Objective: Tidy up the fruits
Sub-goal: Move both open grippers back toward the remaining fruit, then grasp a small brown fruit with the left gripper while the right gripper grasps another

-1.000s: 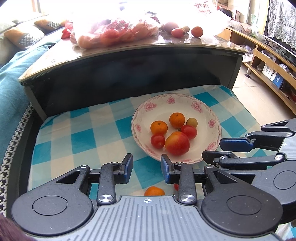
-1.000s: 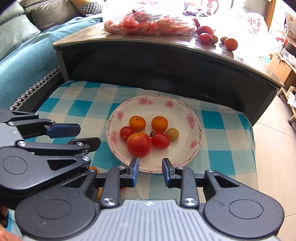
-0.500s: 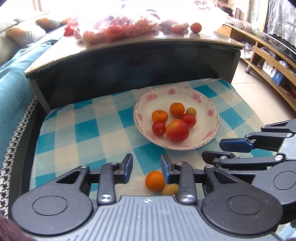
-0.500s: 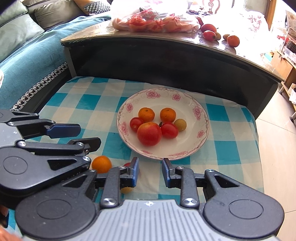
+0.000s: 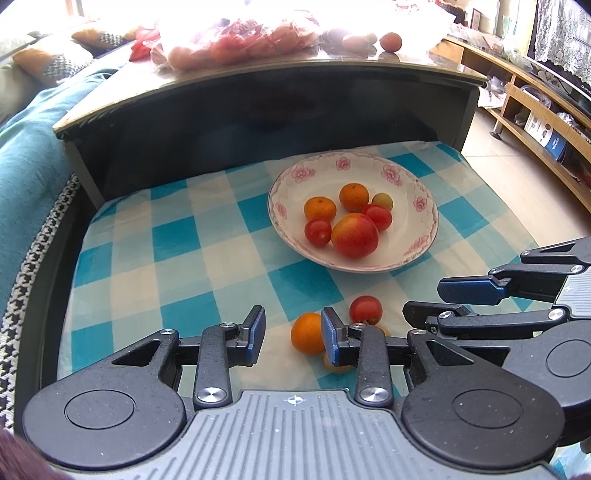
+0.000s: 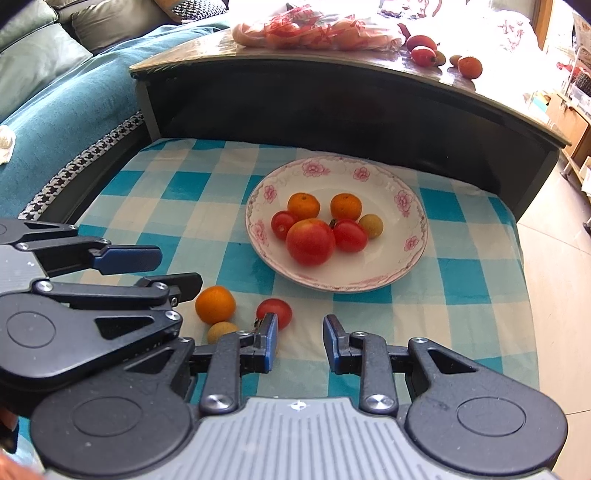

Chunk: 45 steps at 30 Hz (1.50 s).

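Six fruits already sit in the flowered plate [image 5: 424, 206]: two small oranges, two small red tomatoes, a pale yellow-green fruit and one large red-orange fruit [image 5: 354, 235] at the near side. Three pieces are left on the checked cloth [image 5: 177, 236] in front of the plate: a loose orange [image 5: 306, 333], a loose tomato [image 5: 365, 310] and a small yellowish fruit [image 6: 221, 331], clustered close together. More fruit lies on the dark worktop [image 6: 369, 66] behind, some of it in a plastic bag [image 6: 317, 31]; whether that belongs to the job cannot be told. By this count the sorting looks roughly two thirds done.

The left gripper [image 5: 292, 334] has its fingers spread a little with nothing pinched; the loose orange shows in the gap, against the inner face of the right-hand finger as seen from the left wrist, while the tomato lies just beyond that finger's tip. The right gripper [image 6: 300, 341] is likewise parted and empty; the loose tomato shows just past its left-hand finger, outside the gap, with the orange and the yellowish fruit further left. Both grippers hang close side by side above the cloth
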Motion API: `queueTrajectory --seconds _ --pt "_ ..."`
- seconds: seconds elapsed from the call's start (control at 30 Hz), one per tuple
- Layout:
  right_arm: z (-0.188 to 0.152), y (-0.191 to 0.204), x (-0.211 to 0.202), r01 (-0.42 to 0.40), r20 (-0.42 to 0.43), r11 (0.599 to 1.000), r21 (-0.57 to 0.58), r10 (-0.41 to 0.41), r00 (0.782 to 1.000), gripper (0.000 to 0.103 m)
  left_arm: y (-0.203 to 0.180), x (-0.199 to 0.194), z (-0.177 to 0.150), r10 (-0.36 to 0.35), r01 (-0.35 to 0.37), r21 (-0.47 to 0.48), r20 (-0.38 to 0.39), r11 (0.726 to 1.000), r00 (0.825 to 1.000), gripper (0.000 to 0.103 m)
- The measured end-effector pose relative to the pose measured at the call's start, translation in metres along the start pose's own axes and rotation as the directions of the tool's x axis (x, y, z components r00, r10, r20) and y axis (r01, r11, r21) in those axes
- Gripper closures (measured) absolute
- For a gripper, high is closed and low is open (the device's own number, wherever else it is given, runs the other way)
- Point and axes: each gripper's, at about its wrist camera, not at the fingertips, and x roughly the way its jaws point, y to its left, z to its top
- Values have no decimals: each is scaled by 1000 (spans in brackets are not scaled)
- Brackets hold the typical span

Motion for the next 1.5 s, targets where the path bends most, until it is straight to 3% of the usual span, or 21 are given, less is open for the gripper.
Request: queueTrajectory --seconds 0.53,0.63,0.83,1.5 --pt "-8 5 7 -3 -40 1000 -9 2 999 72 3 6 -9 -2 2 9 -31 1000 1000 60" --pt "-8 6 9 -7 -47 1000 -12 6 999 72 5 9 -10 0 1 8 -39 1000 999 56" --pt "-9 5 16 -28 -67 1000 -3 27 997 72 14 13 -12 -23 22 -31 -58 999 998 49" --pt "-2 0 41 -83 -107 993 86 93 990 72 32 17 -8 -24 16 -109 -71 994 997 48"
